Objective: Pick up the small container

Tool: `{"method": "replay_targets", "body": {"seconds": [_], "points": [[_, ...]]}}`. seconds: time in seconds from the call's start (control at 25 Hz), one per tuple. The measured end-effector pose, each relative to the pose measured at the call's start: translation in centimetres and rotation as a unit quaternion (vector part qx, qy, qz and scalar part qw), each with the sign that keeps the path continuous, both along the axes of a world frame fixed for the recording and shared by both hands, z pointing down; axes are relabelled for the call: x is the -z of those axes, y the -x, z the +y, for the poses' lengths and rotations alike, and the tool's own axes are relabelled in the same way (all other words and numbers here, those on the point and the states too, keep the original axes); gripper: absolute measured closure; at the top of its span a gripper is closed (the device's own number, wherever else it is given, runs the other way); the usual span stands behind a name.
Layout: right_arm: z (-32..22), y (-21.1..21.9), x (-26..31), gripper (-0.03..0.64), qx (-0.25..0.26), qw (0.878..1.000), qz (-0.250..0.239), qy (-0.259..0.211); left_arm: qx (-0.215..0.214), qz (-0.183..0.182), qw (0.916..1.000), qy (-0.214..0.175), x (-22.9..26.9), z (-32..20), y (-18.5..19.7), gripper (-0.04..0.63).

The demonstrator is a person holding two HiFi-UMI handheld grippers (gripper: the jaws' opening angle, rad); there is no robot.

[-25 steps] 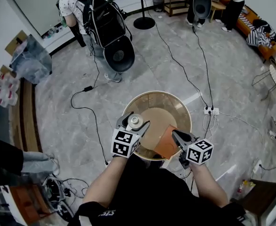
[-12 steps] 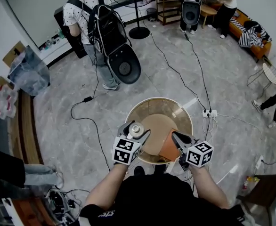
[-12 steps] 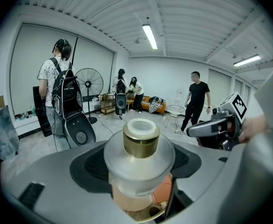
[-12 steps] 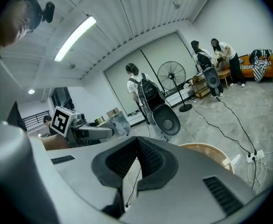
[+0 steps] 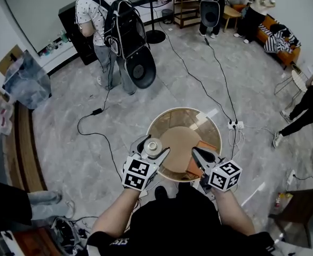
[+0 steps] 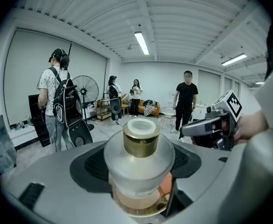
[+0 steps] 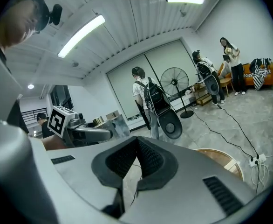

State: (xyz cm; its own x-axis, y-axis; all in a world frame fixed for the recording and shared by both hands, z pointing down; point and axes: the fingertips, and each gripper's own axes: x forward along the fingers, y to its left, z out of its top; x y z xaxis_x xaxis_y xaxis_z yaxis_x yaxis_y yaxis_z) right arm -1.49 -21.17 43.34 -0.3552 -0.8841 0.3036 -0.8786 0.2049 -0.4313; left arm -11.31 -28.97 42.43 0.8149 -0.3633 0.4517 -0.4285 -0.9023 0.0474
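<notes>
The small container (image 5: 153, 145) is a frosted glass jar with a gold collar and a white cap. My left gripper (image 5: 154, 149) is shut on it and holds it upright above the near left part of the round table (image 5: 170, 116). In the left gripper view the container (image 6: 139, 155) fills the space between the jaws. My right gripper (image 5: 197, 154) hangs over the table's near right part, about a hand's width from the left one. Its jaws (image 7: 135, 146) meet at the tips with nothing between them. An orange-brown flat piece (image 5: 205, 146) lies just beyond it.
A person with a black backpack (image 5: 119, 28) stands beyond the table, and a fan stand (image 5: 155, 36) is behind them. Cables cross the floor to a power strip (image 5: 235, 125) right of the table. More people and an orange sofa (image 5: 282, 44) are at the far right.
Both grippers stay over the near side of the table, and the left keeps hold of the container. The right gripper has drawn back a little from the orange-brown piece. The backpack person moved farther off.
</notes>
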Motion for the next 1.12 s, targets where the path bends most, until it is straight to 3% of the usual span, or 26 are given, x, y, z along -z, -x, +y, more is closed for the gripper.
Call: {"method": "replay_targets", "body": {"seconds": [0.24,0.56,0.88,1.12], "points": [[-0.2,2.0,1.5,0.603,0.016,0.999,0.019,-0.031,0.017,0.006,0.9998,0.002,1.1,-0.9,2.8,0.250],[-0.1,-1.5,4.9,0.605,0.020,0.994,0.054,-0.093,0.052,0.011,0.9986,-0.004,2.5,-1.6,2.7,0.250],[1.6,-3.4,6.3,0.606,0.025,0.990,0.089,-0.110,0.065,0.012,0.9978,-0.004,2.4,-0.4,2.0,0.250],[3.0,-4.1,5.8,0.606,0.022,0.990,0.087,-0.107,0.056,0.014,0.9984,-0.002,2.4,1.0,0.5,0.250]]}}
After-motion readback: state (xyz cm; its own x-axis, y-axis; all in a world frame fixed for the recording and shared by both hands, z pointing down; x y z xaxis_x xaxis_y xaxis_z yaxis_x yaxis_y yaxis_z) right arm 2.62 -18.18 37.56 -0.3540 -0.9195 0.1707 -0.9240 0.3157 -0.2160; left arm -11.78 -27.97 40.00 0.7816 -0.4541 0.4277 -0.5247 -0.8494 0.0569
